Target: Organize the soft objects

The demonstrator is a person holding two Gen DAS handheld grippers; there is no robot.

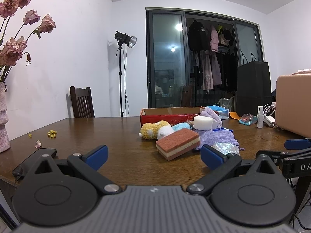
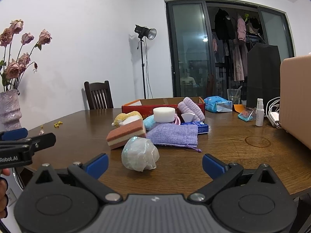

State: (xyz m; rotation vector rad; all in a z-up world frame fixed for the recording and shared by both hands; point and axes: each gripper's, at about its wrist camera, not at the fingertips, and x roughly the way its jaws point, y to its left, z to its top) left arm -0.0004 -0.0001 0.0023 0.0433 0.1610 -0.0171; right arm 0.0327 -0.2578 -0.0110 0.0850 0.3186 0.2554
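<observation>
A heap of soft things lies mid-table before a red cardboard box (image 1: 165,117) (image 2: 147,108): a brown-and-cream sponge (image 1: 177,143) (image 2: 126,134), a yellow plush (image 1: 152,130) (image 2: 126,116), a white round sponge (image 1: 203,122) (image 2: 164,114), a purple cloth pouch (image 1: 215,137) (image 2: 175,135), a lilac towel roll (image 2: 191,106), a crumpled clear plastic ball (image 2: 140,156) (image 1: 224,148). My left gripper (image 1: 154,156) is open, short of the sponge. My right gripper (image 2: 155,164) is open with the plastic ball just ahead between its fingers, not touching.
A vase of dried roses (image 1: 3,120) (image 2: 10,108) stands at the left edge, a dark phone (image 1: 35,161) near it. At right are a tan case (image 1: 293,106) (image 2: 297,99), a black bag (image 2: 263,75), a spray bottle (image 2: 259,112), cables, a glass (image 2: 233,96), a tissue pack (image 2: 217,102). A chair (image 2: 99,95) stands behind.
</observation>
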